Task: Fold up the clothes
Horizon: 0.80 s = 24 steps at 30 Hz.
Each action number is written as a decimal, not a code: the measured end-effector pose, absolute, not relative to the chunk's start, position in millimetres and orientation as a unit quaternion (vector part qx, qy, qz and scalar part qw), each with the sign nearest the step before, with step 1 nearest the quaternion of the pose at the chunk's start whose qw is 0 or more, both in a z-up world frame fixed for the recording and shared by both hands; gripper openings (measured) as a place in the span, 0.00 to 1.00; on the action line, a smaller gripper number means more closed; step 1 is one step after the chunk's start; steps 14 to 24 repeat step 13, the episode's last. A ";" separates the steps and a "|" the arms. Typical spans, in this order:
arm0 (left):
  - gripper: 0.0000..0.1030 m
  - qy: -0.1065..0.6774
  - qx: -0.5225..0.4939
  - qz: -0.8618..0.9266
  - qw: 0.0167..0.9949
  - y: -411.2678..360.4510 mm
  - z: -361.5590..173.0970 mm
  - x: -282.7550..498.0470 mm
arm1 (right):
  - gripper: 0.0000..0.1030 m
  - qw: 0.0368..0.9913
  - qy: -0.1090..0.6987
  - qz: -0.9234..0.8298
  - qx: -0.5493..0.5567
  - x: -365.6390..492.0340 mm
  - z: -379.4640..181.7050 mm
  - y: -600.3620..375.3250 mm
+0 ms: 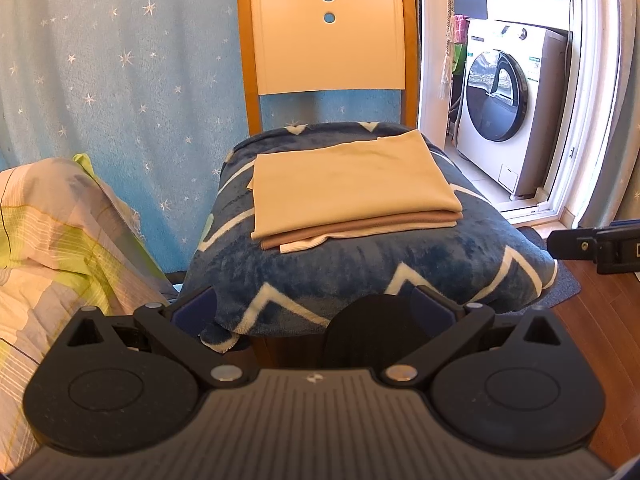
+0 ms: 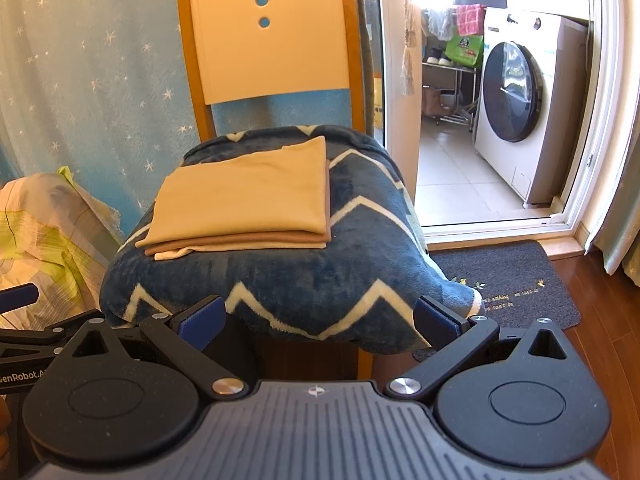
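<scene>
Left gripper [image 1: 314, 306] is occupying the lower centre of the left wrist view, its fingers spread wide and gripping nothing. Directly ahead of it, in mid-frame, the folded garment [image 1: 352, 184] is lying flat on the blue zigzag blanket [image 1: 360, 280] that is covering the chair [image 1: 328, 40] seat. The garment's long axis is running left to right across the frame, its stacked folded edges facing the camera. The right gripper's body is intruding at the right edge.

Right gripper [image 2: 320, 320] is sitting at the lower centre of the right wrist view, likewise spread and empty. Here the folded garment [image 2: 244, 204] is lying ahead and left of centre, its layered edge again facing the camera; the blanket [image 2: 288, 276] is hanging over the seat front just beyond the fingers.

Judgement: the garment is appearing fully folded. The left gripper is facing it more squarely, so any further reach is favouring that side. Neither gripper is touching cloth.
</scene>
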<state>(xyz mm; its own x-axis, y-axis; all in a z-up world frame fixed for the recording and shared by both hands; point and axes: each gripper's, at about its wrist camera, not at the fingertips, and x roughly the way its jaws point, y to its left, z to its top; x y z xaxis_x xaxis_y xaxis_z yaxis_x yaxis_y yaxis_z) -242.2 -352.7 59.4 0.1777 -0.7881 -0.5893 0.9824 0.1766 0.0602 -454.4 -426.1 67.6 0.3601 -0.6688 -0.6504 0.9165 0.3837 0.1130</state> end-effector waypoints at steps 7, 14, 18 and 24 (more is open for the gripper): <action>0.99 0.218 0.222 -0.603 0.735 -354.9 58.5 -242.0 | 1.00 0.790 0.261 -0.502 0.237 -453.2 67.9 -427.1; 0.99 0.218 0.223 -0.603 0.734 -356.0 58.0 -241.8 | 1.00 0.790 0.262 -0.501 0.237 -453.1 67.9 -428.2; 0.99 0.218 0.223 -0.603 0.734 -356.0 58.0 -241.8 | 1.00 0.790 0.262 -0.501 0.237 -453.1 67.9 -428.2; 0.99 0.218 0.223 -0.603 0.734 -356.0 58.0 -241.8 | 1.00 0.790 0.262 -0.501 0.237 -453.1 67.9 -428.2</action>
